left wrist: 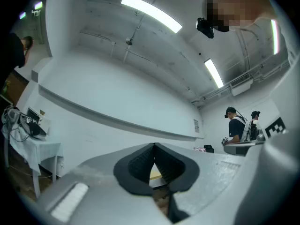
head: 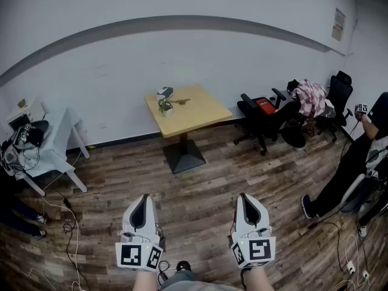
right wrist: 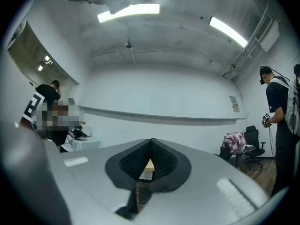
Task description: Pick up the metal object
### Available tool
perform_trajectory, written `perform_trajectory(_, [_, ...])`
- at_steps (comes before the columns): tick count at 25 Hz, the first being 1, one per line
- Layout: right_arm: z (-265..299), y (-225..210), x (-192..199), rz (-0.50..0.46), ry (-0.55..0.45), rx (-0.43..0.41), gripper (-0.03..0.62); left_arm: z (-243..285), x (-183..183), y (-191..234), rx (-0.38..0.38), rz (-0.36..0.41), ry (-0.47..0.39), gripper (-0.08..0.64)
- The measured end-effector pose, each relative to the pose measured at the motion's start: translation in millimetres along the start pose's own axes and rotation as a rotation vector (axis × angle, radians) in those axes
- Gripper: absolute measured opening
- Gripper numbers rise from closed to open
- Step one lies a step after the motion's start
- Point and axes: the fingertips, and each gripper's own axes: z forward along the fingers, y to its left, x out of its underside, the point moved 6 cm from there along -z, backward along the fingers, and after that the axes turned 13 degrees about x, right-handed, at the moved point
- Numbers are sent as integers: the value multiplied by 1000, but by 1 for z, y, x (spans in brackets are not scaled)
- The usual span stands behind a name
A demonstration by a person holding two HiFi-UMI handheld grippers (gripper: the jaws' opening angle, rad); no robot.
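Note:
A small wooden table [head: 203, 111] stands far ahead by the white wall. On its back left part sit a greyish metal object [head: 165, 92], a little potted plant [head: 165, 107] and a thin brownish item [head: 182, 101]. My left gripper [head: 144, 197] and right gripper [head: 244, 196] are held low over the wooden floor, well short of the table, both pointing toward it. Both are shut with the tips touching and nothing between them. In the left gripper view the left gripper [left wrist: 154, 145] frames a sliver of the table [left wrist: 156, 175]. The right gripper [right wrist: 151, 140] frames the table [right wrist: 149, 165] in its view too.
A white side table [head: 56, 143] with gear and cables stands at the left. Black office chairs [head: 262, 111] and a pile of clothes [head: 310, 96] stand right of the wooden table. A person [head: 354, 156] stands at the right edge. Cables [head: 70, 223] trail on the floor.

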Motion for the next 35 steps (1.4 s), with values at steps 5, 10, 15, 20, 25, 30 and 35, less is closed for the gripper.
perform_trajectory(5, [0,-2,-1,2,-13,-1,2,0,-1,-2,-2,2,-13,5])
perform_trajectory(10, [4,1,-1,-1,-16,6,2,7,-2,2,15,4,-19,5])
perform_trajectory(15, [16,5,-1,-5,-21,18,2,20,-1,11,33,2,-26,5])
perform_trajectory(20, [34,15,-1,33,-47,33,2,33,-2,31,52,3,-34,5])
perform_trajectory(25, [52,31,3,42,-64,41,2,45,-1,55,69,9,-51,5])
perform_trajectory(30, [63,46,7,33,-58,43,2,55,5,75,84,-6,-46,5])
perform_trajectory(35, [78,50,16,10,-34,49,2,72,17,87,106,-34,-37,5])
